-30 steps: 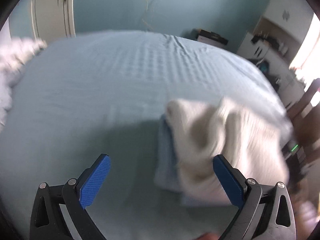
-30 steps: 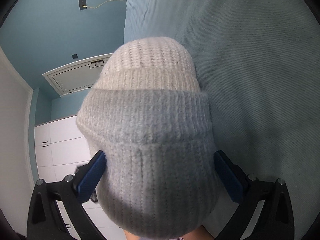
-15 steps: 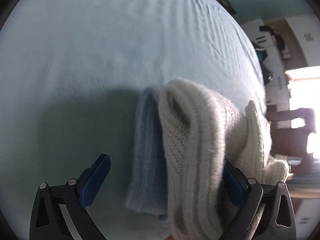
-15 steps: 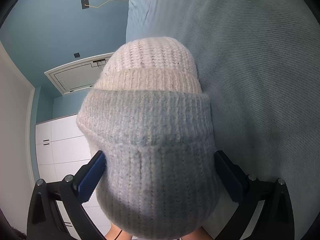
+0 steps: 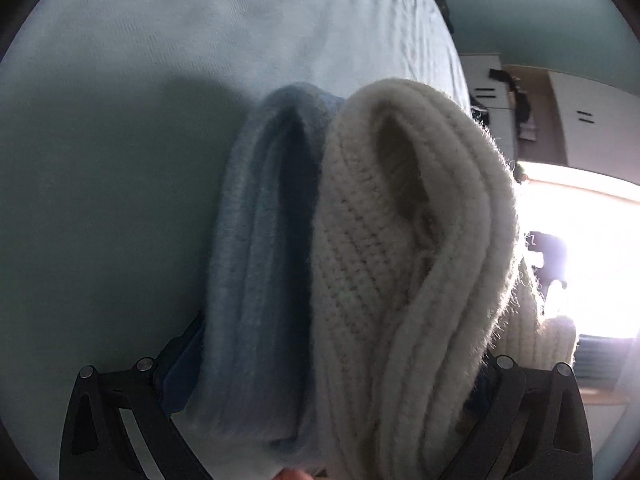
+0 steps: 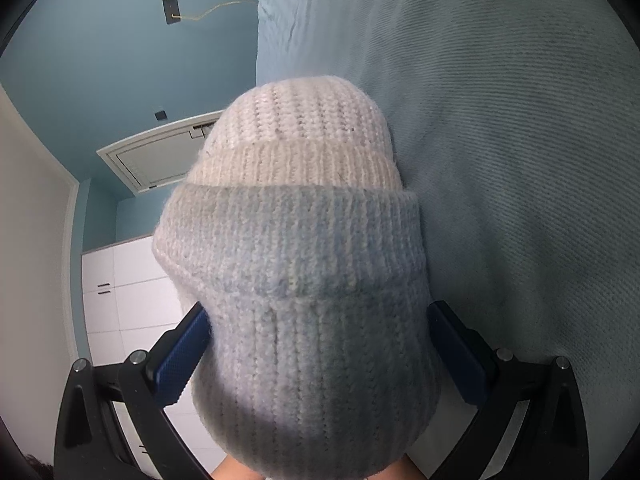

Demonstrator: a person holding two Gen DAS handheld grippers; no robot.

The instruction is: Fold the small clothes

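A pale blue knit piece [image 5: 260, 260] and a cream knit beanie [image 5: 380, 260] lie pressed side by side on the light blue bed cover [image 5: 160, 40]. My left gripper [image 5: 328, 368] is open, its fingers astride both; the left pad [image 5: 182, 364] touches the blue knit and the other pad is hidden behind the cream one. In the right wrist view the grey-blue knit [image 6: 300, 260] fills the gap of my open right gripper [image 6: 320, 352], with the cream beanie [image 6: 308, 140] beyond it. Both blue pads [image 6: 180, 354] sit at the knit's sides.
The bed cover [image 6: 520, 160] stretches away behind the clothes. White cupboards [image 5: 592, 120] and a glaring window [image 5: 580, 240] stand past the bed's edge. A white door [image 6: 160, 156] and white cabinets [image 6: 120, 288] line the teal wall. A hand [image 6: 232, 472] shows at the bottom.
My left gripper has moved in close to the two knits and now straddles them, tilted sideways. The right gripper and the knit between its fingers have hardly shifted.
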